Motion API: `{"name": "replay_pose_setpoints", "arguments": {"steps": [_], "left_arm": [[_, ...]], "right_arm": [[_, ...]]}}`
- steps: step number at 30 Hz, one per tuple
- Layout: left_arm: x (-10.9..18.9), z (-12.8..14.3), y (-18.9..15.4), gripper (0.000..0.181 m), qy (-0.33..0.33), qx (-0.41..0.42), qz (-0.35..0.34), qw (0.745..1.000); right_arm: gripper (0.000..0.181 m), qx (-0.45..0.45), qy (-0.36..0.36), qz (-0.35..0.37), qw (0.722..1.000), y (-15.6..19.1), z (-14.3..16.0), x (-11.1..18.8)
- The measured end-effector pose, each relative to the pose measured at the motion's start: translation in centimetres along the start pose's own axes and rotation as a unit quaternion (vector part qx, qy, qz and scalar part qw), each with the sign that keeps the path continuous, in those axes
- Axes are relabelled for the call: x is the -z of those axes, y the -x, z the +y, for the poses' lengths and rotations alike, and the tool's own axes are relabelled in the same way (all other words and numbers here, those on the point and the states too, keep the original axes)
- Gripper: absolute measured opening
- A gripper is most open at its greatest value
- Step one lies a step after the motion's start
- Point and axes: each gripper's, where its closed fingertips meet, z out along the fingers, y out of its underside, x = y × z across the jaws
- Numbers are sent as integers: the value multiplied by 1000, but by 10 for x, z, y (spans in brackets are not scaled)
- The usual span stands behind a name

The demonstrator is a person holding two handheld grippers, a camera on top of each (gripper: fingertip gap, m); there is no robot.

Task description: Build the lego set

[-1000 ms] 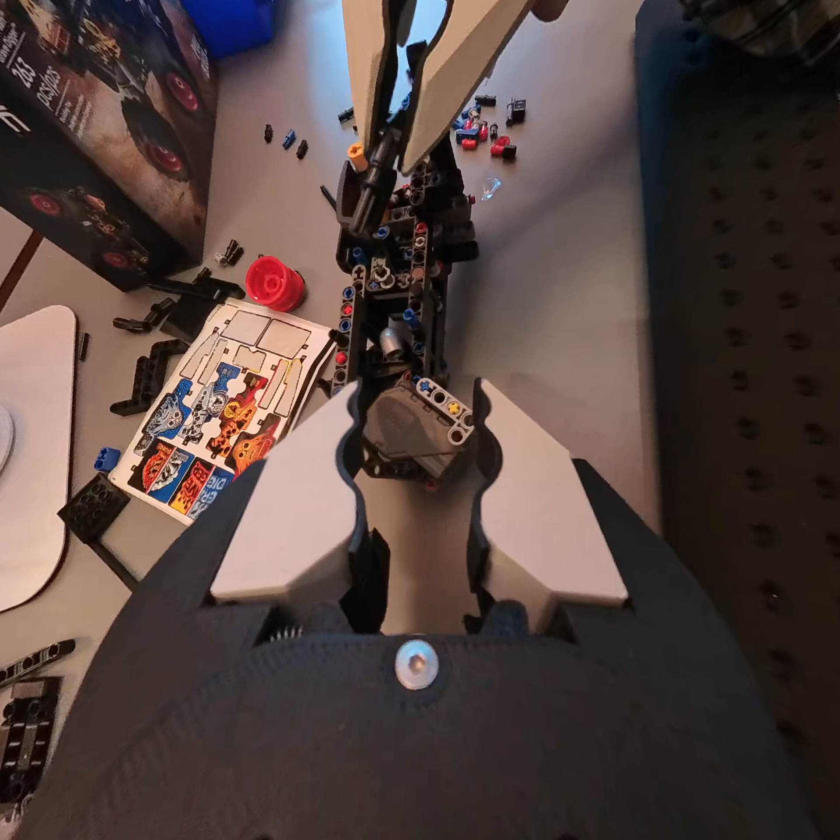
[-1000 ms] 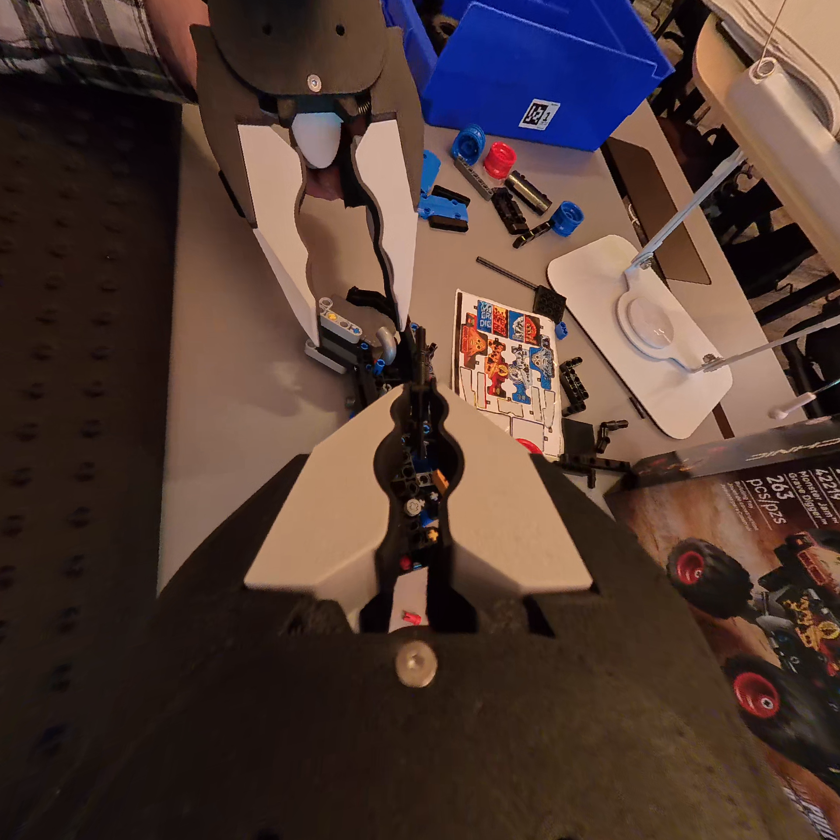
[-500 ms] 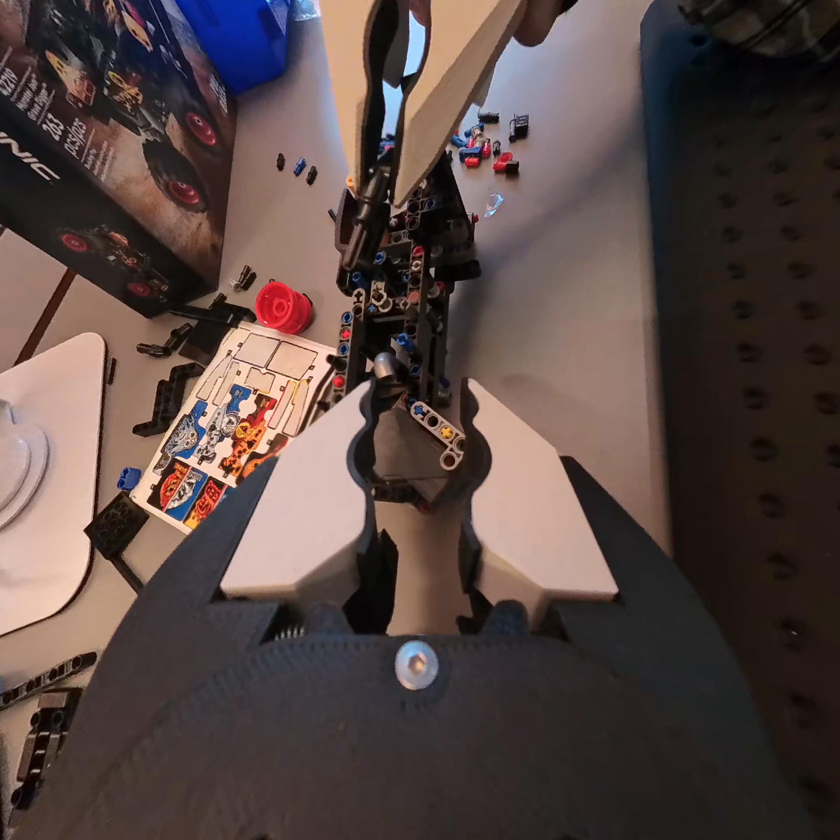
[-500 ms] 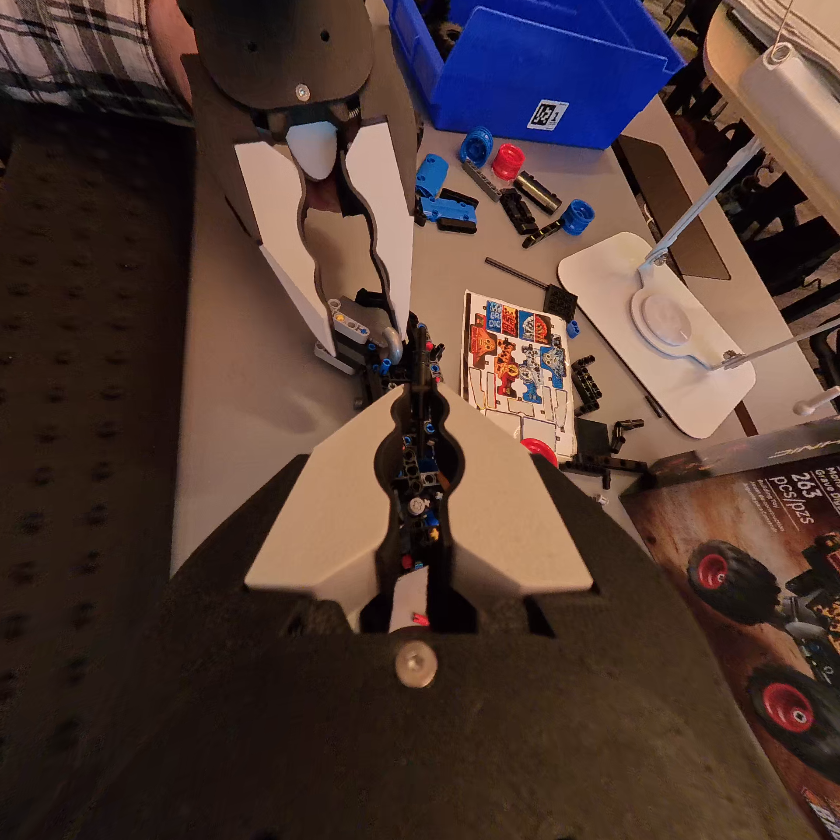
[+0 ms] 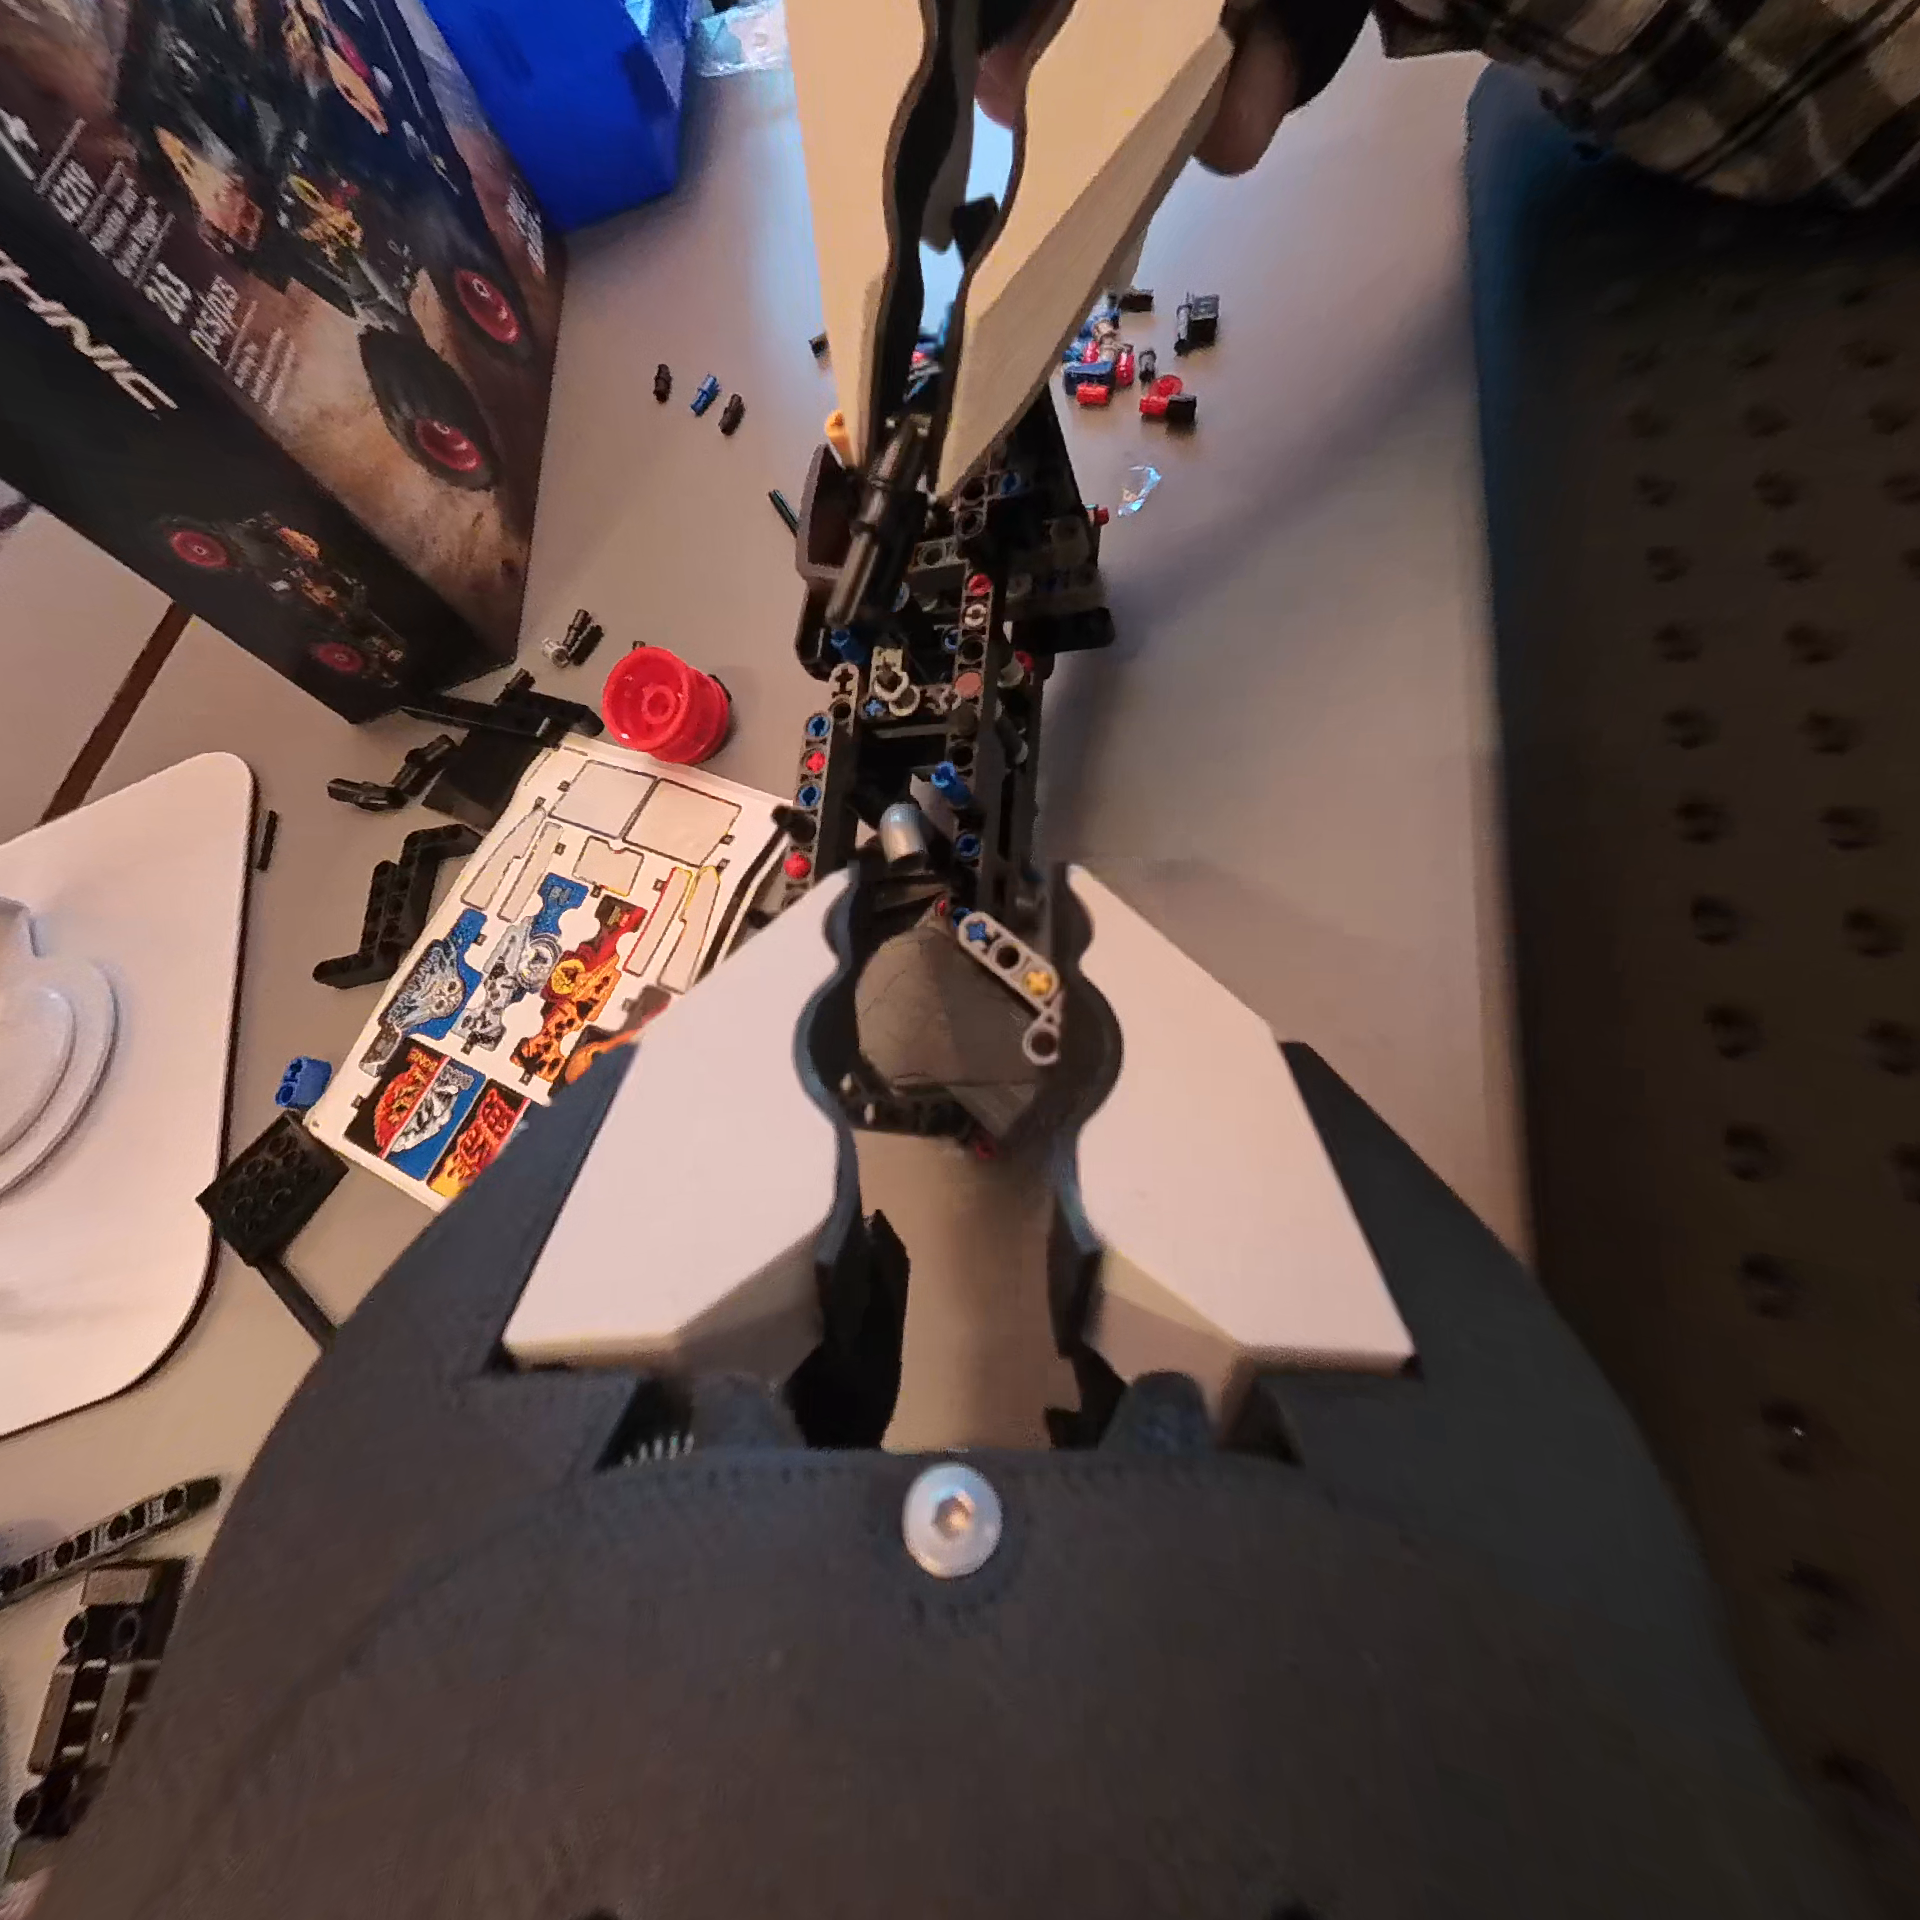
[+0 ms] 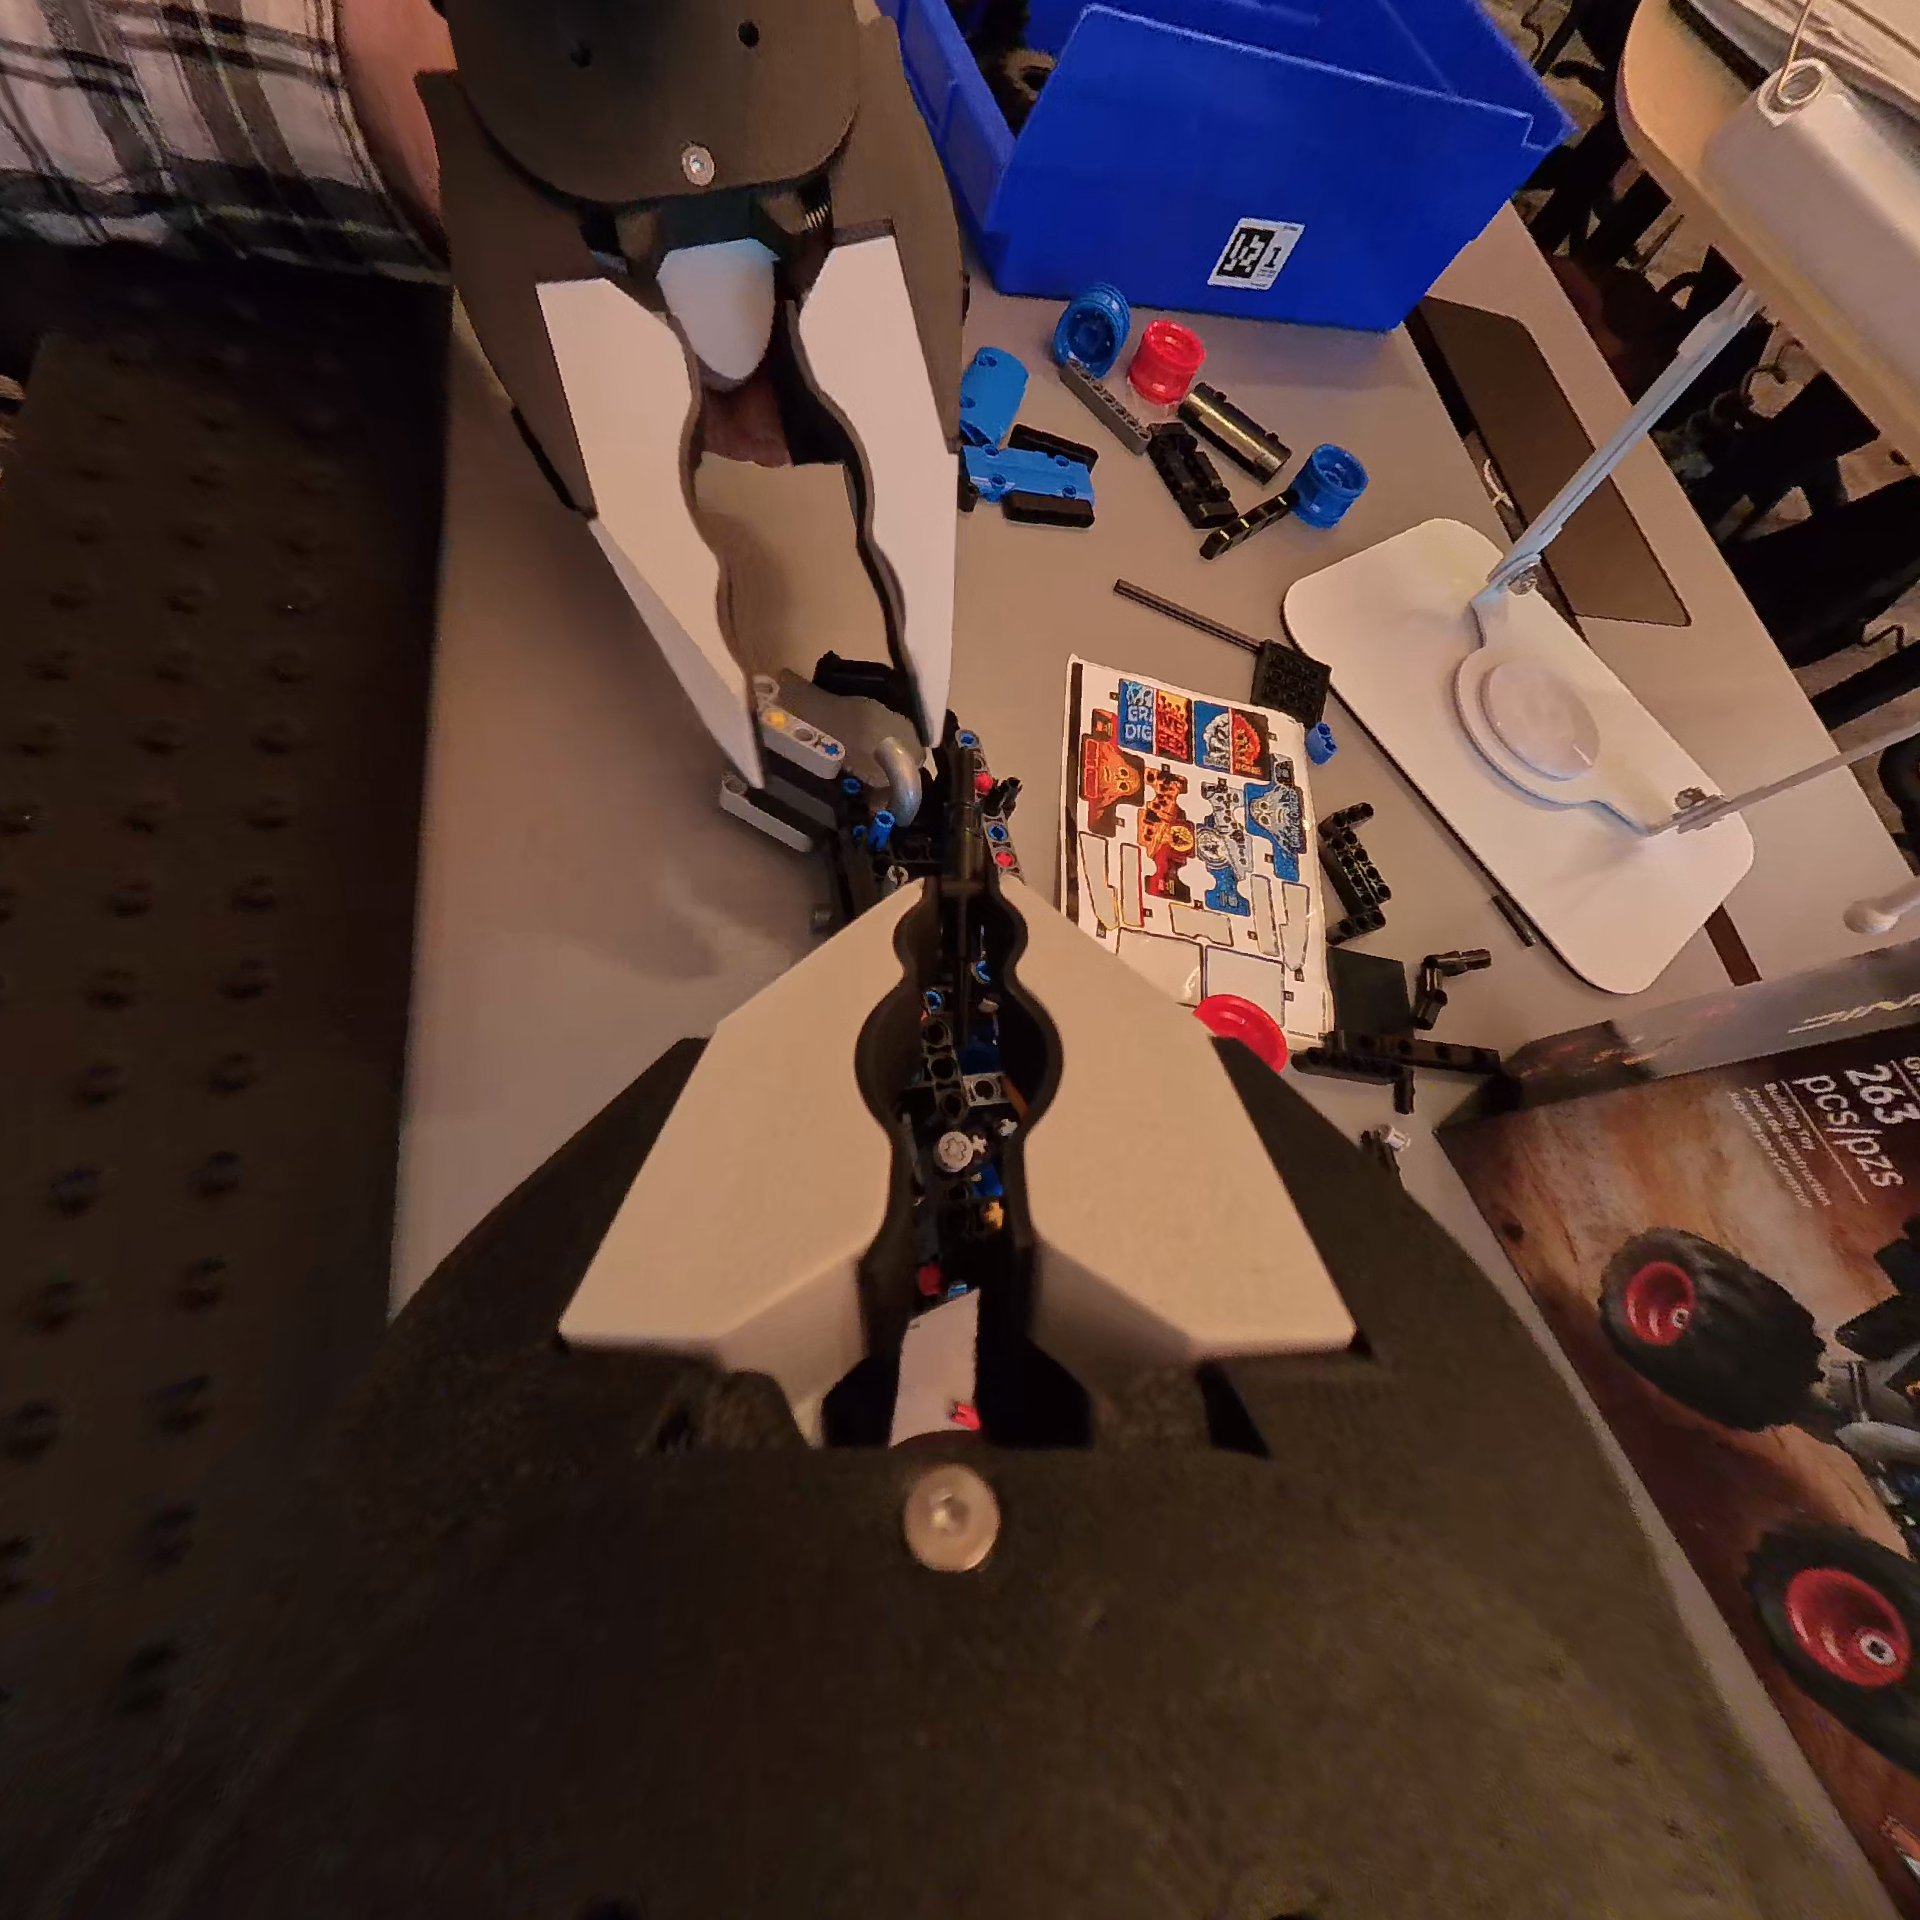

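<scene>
Nearest in the left wrist view, the left gripper (image 5: 951, 894) has its fingers closed around the grey end of the half-built lego chassis (image 5: 925, 727), the light grey beam with the yellow pin sitting right in the rounded gap between them. The chassis lies lengthwise on the grey table (image 5: 1247, 727), running away from that gripper toward the other one.

From the right wrist view, the right gripper (image 6: 961, 894) is pinched on the opposite end of the same chassis (image 6: 956, 1091). Its fingers are nearly together, with a thin black part of the frame squeezed between them.

Just to the side of the chassis is the sticker sheet (image 5: 561, 956), flat on the table, with a red wheel hub (image 5: 665, 701) touching its far edge. A few black beams (image 5: 390, 904) lie scattered next to it, and a small blue pin (image 5: 301, 1078) sits at the sheet's near corner.

Farther out there's the set's box (image 5: 260, 312) standing on the table, and a white lamp base (image 6: 1507, 748) beside the stickers. Past that, in the right wrist view, are loose blue wheel hubs (image 6: 1091, 327) and blue panels (image 6: 1023, 473), then a blue bin (image 6: 1247, 156) at the far end. A little pile of red and blue pins (image 5: 1132, 369) sits beyond the chassis in the left wrist view.
</scene>
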Motion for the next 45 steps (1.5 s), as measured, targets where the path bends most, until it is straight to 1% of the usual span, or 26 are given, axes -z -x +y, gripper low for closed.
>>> {"name": "replay_pose_setpoints", "arguments": {"steps": [1,2,5,9,11,13,18,22,29,35,39,45], "left_arm": [[1,2,-2,42,4,4,9,1000],[3,4,-2,46,5,3,14,1000],[8,5,-7,52,5,-5,28,1000],[1,22,-17,49,51,-43,38,997],[-1,21,-14,45,52,-51,24,997],[-1,20,-10,33,55,-54,11,997],[1,21,-8,29,56,-57,4,997],[4,17,-4,18,49,-58,-8,997],[5,16,-3,17,47,-49,-9,998],[6,13,-2,16,44,-23,2,999],[6,12,3,15,53,-11,5,999],[8,11,8,14,83,27,34,996]], "right_arm": [[6,-1,-1,-1,1000,0,0,0],[5,0,-2,-1,1000,0,0,0],[5,-2,-5,-3,1000,0,0,0],[5,-3,-6,-3,1000,0,0,0],[5,-3,-9,-4,1000,0,0,0],[5,-4,-11,-3,1000,0,-1,1],[6,-7,-14,-1,1000,-1,0,2],[6,-9,-18,0,1000,-2,1,3],[5,-21,-35,0,999,-4,0,7],[5,-28,-39,-1,999,-6,2,6],[5,-33,-39,0,999,-8,4,5],[5,-49,-47,8,998,-16,6,7]]}}
